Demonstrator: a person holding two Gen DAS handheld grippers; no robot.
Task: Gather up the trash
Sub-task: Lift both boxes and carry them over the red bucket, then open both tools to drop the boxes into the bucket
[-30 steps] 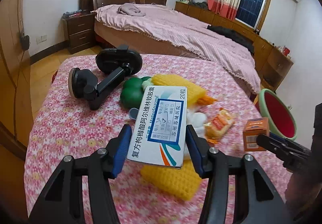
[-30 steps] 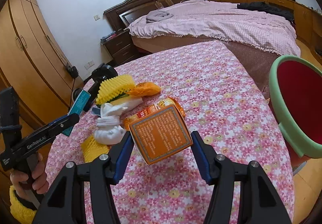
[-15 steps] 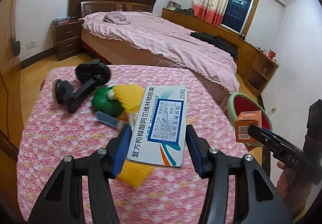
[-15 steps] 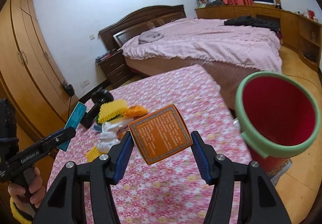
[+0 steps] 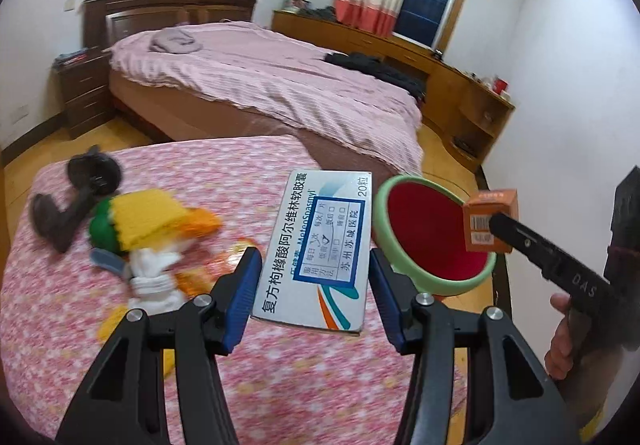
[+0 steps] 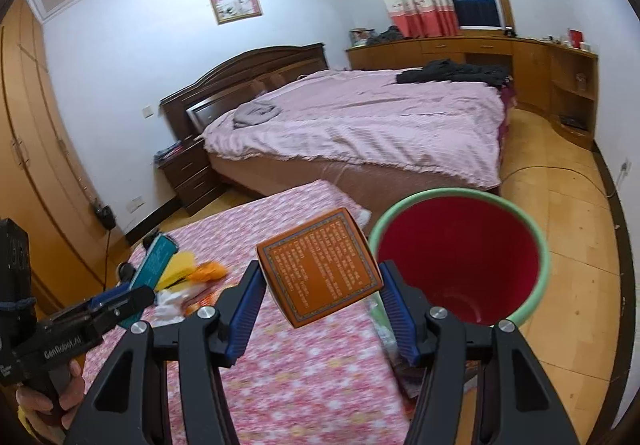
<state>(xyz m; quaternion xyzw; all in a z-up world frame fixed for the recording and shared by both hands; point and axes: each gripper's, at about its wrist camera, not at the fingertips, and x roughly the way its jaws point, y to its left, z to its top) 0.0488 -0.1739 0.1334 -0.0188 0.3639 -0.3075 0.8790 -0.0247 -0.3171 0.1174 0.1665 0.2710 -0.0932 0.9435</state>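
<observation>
My left gripper (image 5: 315, 291) is shut on a white and blue medicine box (image 5: 320, 249), held above the floral table (image 5: 280, 385) near its right edge. My right gripper (image 6: 320, 305) is shut on an orange box (image 6: 320, 265), held beside the rim of the red bin with a green rim (image 6: 460, 257). The left wrist view shows the bin (image 5: 432, 241) past the table edge and the orange box (image 5: 490, 219) over it. More trash lies on the table: yellow foam netting (image 5: 148, 217), white crumpled paper (image 5: 156, 277), an orange wrapper (image 5: 200, 221).
A black suction mount (image 5: 76, 193) and a green round object (image 5: 100, 231) lie at the table's left. A bed with a pink cover (image 6: 360, 125) stands behind. Wardrobes (image 6: 24, 165) line the left wall, wooden floor (image 6: 572, 225) lies around the bin.
Both grippers have risen and swung right toward the bin, each still holding its box. The bin now sits much closer in both views.
</observation>
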